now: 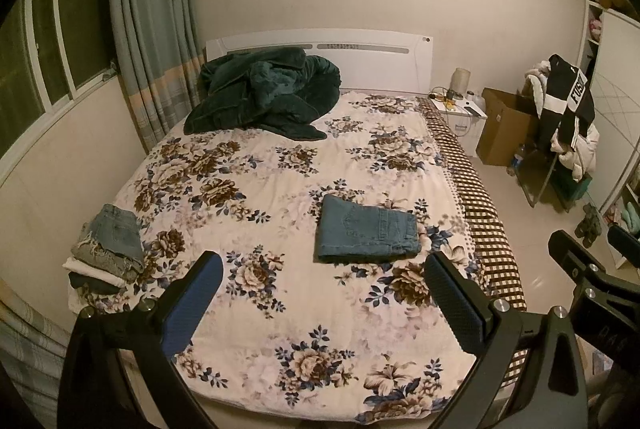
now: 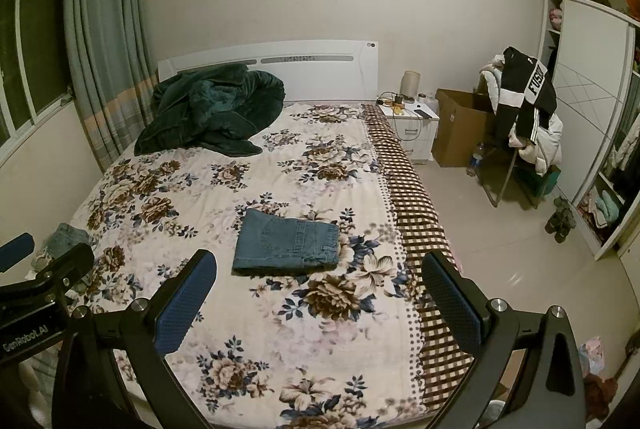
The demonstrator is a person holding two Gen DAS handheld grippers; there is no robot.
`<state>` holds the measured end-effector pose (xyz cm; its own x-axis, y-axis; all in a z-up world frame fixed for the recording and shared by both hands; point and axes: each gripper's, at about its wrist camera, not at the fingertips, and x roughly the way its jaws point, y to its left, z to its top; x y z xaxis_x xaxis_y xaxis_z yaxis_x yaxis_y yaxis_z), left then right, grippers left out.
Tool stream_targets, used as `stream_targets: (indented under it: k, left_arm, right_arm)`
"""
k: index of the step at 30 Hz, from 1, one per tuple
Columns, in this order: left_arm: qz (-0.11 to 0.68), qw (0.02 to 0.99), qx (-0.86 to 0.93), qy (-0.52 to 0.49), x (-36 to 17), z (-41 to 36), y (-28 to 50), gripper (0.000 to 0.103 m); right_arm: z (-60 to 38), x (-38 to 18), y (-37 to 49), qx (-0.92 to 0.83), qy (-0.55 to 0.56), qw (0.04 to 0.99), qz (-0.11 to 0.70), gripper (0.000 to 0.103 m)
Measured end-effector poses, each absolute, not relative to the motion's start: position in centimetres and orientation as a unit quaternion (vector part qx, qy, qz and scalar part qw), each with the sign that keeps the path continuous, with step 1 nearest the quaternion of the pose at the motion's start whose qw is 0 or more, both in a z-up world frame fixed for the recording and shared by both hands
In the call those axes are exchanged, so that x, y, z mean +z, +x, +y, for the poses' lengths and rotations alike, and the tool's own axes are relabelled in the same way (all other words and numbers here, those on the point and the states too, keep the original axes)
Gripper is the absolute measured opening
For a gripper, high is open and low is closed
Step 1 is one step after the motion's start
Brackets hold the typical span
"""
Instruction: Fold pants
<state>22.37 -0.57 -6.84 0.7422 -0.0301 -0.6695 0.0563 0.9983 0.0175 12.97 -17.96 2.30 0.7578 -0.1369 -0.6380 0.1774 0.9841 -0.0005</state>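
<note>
The jeans (image 1: 366, 229) are lying folded in a neat block at mid-frame on the bed (image 1: 248, 329), probably finished. Both the left gripper (image 1: 320, 293) and right gripper (image 2: 320, 293) are hanging wide open, holding nothing (apparently backed away from the fold).

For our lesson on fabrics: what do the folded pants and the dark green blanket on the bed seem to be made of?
Folded pants: blue denim, judging by the visible seams, stitched back pocket and faded matte weave. Dark green blanket: probably plush fleece or velvet, with a soft sheen on its rumpled folds; the exact fibre cannot be told.
</note>
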Motion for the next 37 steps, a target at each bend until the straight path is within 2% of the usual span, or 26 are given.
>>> stream_targets:
  k: [37]
  left_arm:
    - [0.335, 0.942, -0.020, 0.017, -6.10, 0.08, 22.33, 0.103]
  right_arm:
    - [-17.90, 2.20, 12.89, -0.084, 0.030, 0.937, 0.336, 0.103]
